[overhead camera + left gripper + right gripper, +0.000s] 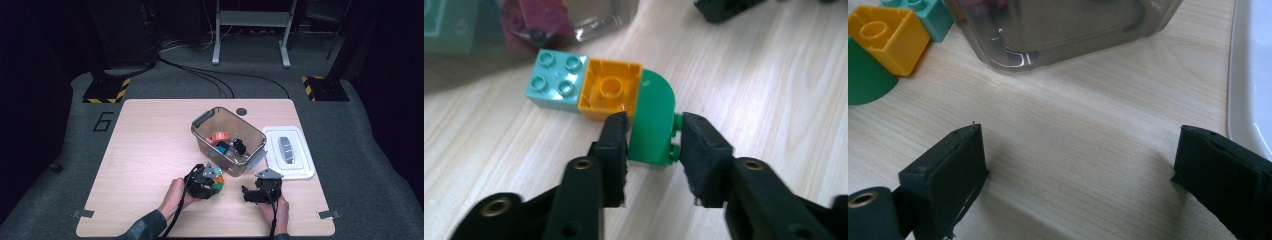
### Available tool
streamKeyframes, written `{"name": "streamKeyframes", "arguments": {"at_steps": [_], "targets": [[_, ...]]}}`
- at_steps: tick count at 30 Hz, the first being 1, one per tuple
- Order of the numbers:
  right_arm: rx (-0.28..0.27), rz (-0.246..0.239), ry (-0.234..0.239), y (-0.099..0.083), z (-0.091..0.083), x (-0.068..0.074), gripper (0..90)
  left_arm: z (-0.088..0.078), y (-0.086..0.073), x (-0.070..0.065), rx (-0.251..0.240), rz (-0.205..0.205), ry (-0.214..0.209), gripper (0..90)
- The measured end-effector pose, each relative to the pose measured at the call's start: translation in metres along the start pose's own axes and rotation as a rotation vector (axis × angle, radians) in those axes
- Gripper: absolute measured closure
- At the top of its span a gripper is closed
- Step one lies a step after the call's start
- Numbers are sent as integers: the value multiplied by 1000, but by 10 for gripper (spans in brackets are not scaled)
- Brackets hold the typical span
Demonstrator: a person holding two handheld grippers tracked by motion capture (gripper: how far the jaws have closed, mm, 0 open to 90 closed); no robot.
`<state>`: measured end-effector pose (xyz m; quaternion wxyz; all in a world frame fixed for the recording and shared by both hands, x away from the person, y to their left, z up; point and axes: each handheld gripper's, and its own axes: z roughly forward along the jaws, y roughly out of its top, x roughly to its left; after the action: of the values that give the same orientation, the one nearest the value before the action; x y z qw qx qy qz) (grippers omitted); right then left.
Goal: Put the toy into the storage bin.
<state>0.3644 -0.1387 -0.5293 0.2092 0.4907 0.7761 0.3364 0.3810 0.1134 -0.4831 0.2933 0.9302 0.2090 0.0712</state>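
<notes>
Green is the brick that counts: our left tongs [651, 145] are clamped on the green curved brick [651, 120], one pad on its flat side, the other on its studs. It lies on the wooden surface [774, 75], beside the clear bin [227, 135], touching an orange brick [610, 90] that joins a teal brick [556, 80]. Its long axis runs straight away from the tongs, in line with them. Our right tongs [1078, 155] stand wide apart over bare wood, farther from the bricks, near the white lid [290, 152].
</notes>
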Motion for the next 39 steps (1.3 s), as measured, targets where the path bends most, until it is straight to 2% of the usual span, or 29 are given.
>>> {"name": "streamKeyframes", "arguments": {"at_steps": [3, 10, 14, 16, 19, 23, 26, 30, 33, 39], "targets": [[-1, 0, 1, 0, 0, 0, 55, -1, -3, 3, -7, -6, -21, 661], [-1, 0, 1, 0, 0, 0, 55, -9, -10, 9, 18, -2, -40, 662], [-1, -1, 1, 0, 0, 0, 55, -18, -18, 15, 60, -11, -42, 658], [-1, -4, 1, 0, 0, 0, 55, -21, -19, 17, 64, -23, -40, 653], [-1, -4, 1, 0, 0, 0, 55, -23, -17, 20, 62, -57, -38, 583], [-1, -4, 1, 0, 0, 0, 55, -17, -8, 18, 53, -61, -41, 527], [-1, -4, 1, 0, 0, 0, 56, -9, -1, 17, 74, -55, -49, 521], [-1, -4, 1, 0, 0, 0, 57, 2, 2, 19, 103, -69, -48, 560], [-1, -4, 1, 0, 0, 0, 57, 6, 1, 21, 107, -70, -62, 644], [-1, -3, 2, 0, 0, -1, 58, 1, -1, 23, 89, -67, -48, 670]]}}
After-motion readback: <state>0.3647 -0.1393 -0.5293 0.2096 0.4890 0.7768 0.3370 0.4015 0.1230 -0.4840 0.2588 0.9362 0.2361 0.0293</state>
